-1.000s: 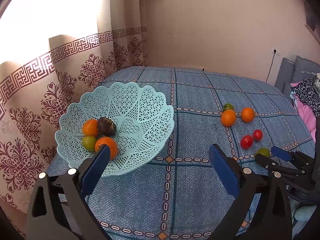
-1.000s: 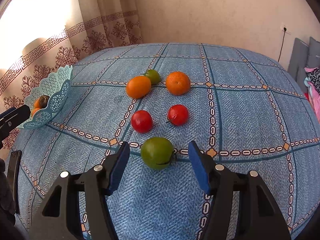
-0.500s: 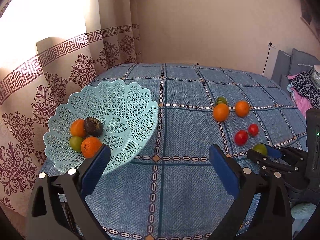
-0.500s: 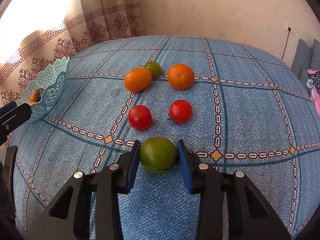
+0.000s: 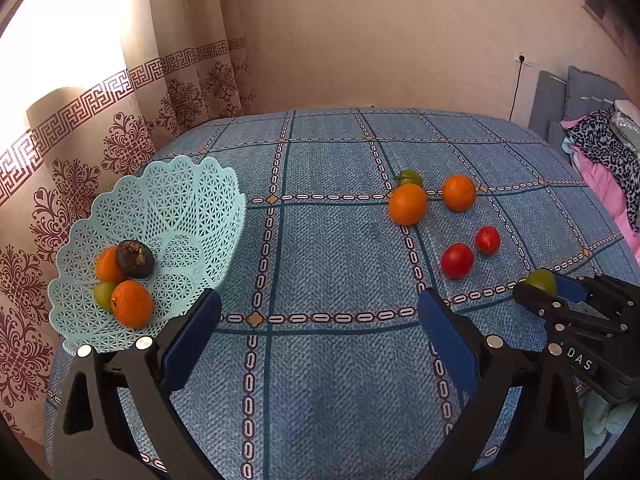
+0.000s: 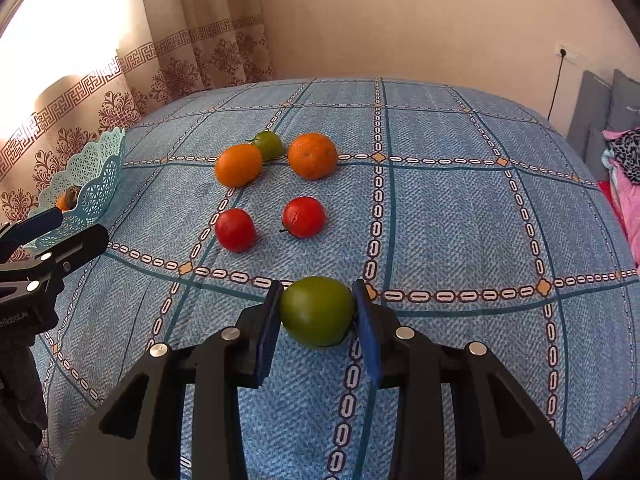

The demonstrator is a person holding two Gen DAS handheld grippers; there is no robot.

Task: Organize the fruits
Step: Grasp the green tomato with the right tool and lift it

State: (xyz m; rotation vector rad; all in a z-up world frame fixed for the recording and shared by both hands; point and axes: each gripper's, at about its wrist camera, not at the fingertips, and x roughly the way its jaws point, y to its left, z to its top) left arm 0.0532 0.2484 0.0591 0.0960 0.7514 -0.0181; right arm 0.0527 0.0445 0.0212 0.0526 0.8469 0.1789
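We work over a bed (image 6: 460, 208) with a blue checked cover, fruit spread across it. At its left edge sits our pale lattice basket (image 5: 168, 208), already holding four pieces: two oranges, a green fruit and a dark one. Our left gripper (image 5: 318, 320) hangs near the basket with its jaws wide and holding nothing. Our right gripper (image 6: 316, 312) has its jaws pressed against both sides of the green fruit (image 6: 317, 311), which sits low over the cover; we cannot tell if it is lifted. Five pieces remain loose: two oranges (image 6: 239, 165), two red tomatoes (image 6: 235, 229) and a small green one (image 6: 268, 145). We judge the job under half done.
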